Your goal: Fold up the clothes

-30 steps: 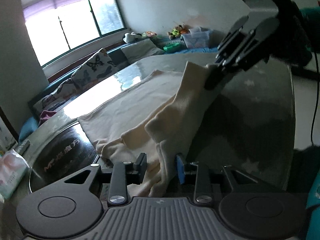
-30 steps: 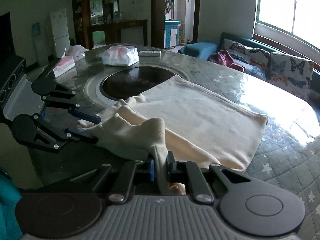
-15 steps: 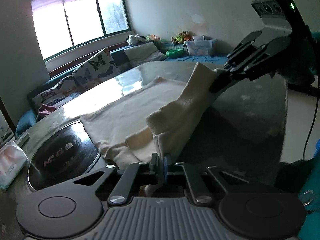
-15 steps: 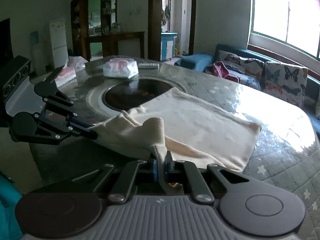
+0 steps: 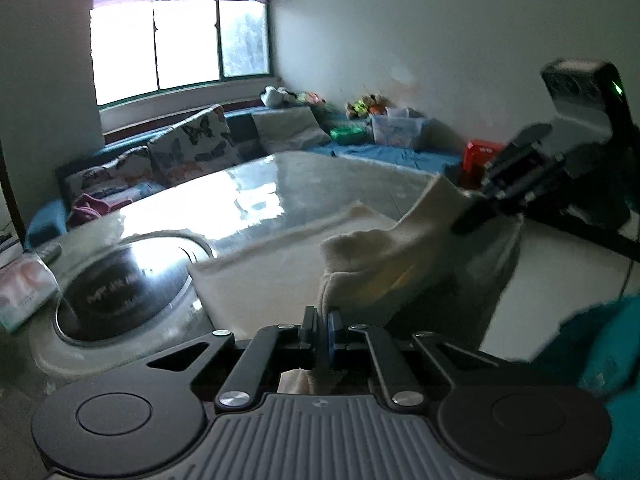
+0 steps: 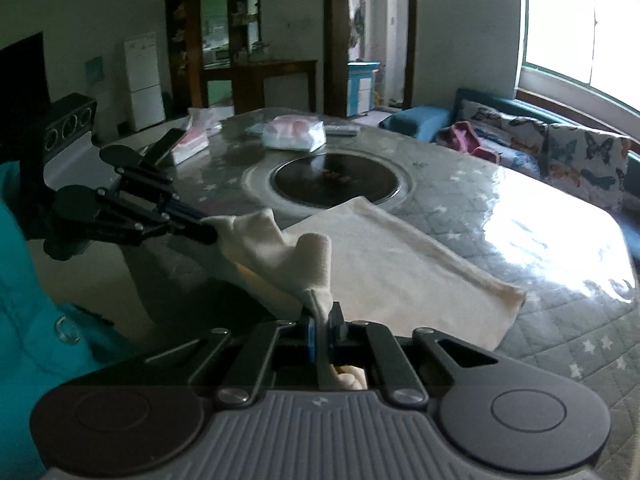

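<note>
With both the left gripper [image 5: 323, 322] and right gripper [image 6: 322, 322] pinching the cloth [image 6: 384, 264] edge, carry it level toward the hob [image 6: 334, 178], keeping the span taut.

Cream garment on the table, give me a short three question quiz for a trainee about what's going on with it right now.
1. True or false: both the left hand-held gripper and the right hand-held gripper are shut on the cream garment.
2. Multiple choice: the far part of the garment lies A) flat on the quilted table cover, B) on the butterfly-print sofa, C) on the floor.
3. Fill in: beyond the garment, set into the table, is a round black ____.

Key: 1 true. 2 A. 3 hotplate.
</note>
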Demonstrator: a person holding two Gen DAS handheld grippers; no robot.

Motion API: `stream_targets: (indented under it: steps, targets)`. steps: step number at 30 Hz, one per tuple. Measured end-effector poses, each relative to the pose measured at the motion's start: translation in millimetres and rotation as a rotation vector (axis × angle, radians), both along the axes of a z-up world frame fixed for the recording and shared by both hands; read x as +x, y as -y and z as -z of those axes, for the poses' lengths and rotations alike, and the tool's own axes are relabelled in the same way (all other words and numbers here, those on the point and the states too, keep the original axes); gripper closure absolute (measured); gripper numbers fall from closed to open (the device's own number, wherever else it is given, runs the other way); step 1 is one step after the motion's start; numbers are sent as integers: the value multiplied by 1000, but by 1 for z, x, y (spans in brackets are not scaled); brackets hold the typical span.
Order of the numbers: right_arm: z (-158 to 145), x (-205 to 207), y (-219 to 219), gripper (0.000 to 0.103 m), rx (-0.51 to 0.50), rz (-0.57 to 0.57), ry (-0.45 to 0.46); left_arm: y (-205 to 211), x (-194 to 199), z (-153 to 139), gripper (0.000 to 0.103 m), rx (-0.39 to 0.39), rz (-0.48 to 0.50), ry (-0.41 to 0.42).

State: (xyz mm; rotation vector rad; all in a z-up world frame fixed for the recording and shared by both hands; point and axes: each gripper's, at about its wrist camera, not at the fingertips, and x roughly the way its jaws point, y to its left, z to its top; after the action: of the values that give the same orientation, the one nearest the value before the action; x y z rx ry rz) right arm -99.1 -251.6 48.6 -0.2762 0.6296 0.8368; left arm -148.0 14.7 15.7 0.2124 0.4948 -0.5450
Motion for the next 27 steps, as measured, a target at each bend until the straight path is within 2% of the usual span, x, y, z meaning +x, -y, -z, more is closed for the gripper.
stream_targets:
  steps: [5,10,14,18,23,24,27]
  targets:
    - [-14,31,4,98,21,61,34,4,48,-14,98,4,-12,52]
    - [-19,88,4,98,11,108,42,8,103,-20,98,15,-23,73]
    - [0,141,0,98,-3,161,4,18,158,0,98,34,-52,12]
    - [38,181,-2,98,-14,230,-74,25,198,29,98,43,-104,-53]
    - [78,199,-2,90,-48,342,-111,22,219,45,92,61,-173,-78]
    - [78,200,2,83,-31,366,-115,20,221,46,92,61,-189,-81]
    - [70,194,4,82,3,376,-105,12,224,41,92,57,-258,-74]
